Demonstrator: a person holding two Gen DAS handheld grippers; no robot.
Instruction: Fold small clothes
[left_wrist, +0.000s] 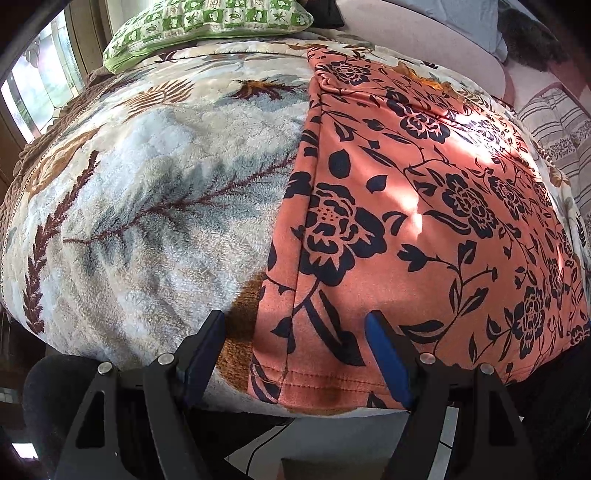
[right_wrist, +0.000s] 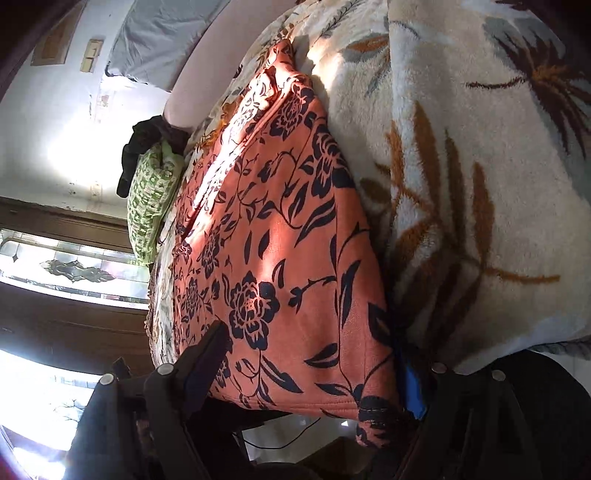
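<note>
An orange garment with a dark blue flower print (left_wrist: 406, 206) lies flat on a fluffy leaf-patterned blanket (left_wrist: 147, 184). Its stitched hem runs along the bed's near edge. My left gripper (left_wrist: 295, 321) hangs open just above the hem's left corner, with the garment's left side edge between its fingers. In the right wrist view the same garment (right_wrist: 280, 240) stretches away from me. My right gripper (right_wrist: 308, 332) is open over the hem's other corner; its blue-padded finger (right_wrist: 413, 387) sits in shadow at the cloth's side edge, next to the blanket (right_wrist: 480, 184).
A green patterned pillow (left_wrist: 207, 26) lies at the far end of the bed, with a dark cloth (right_wrist: 144, 147) beside it. A striped cover (left_wrist: 554, 122) lies past the garment's right side. The bed's edge drops to a pale floor (left_wrist: 332, 435) just under the grippers.
</note>
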